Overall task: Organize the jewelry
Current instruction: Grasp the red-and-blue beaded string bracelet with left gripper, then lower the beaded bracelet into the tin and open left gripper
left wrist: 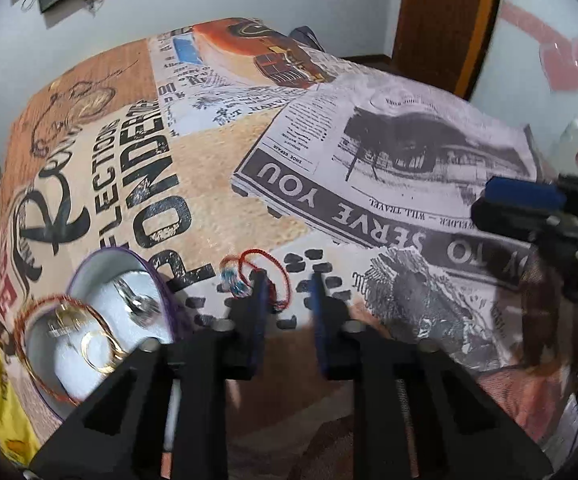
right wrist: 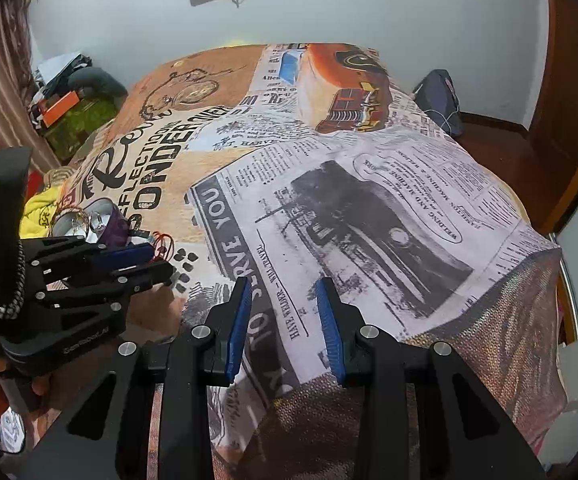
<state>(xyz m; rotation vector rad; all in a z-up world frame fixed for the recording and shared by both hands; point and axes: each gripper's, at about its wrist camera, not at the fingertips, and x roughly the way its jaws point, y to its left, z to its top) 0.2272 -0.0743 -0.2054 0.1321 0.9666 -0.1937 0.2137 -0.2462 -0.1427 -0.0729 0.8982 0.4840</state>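
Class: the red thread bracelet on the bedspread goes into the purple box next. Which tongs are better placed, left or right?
Left. The left tongs are open right at the red thread bracelet, beside the purple box. The right tongs are open over bare bedspread, farther away.

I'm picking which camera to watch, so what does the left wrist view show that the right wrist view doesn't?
Only the left wrist view shows inside the purple box: gold rings and a silvery piece, blurred. Only the right wrist view shows the dark bag and the orange item on the floor. Both show the red thread bracelet, the printed bedspread, and the open left gripper and right gripper.
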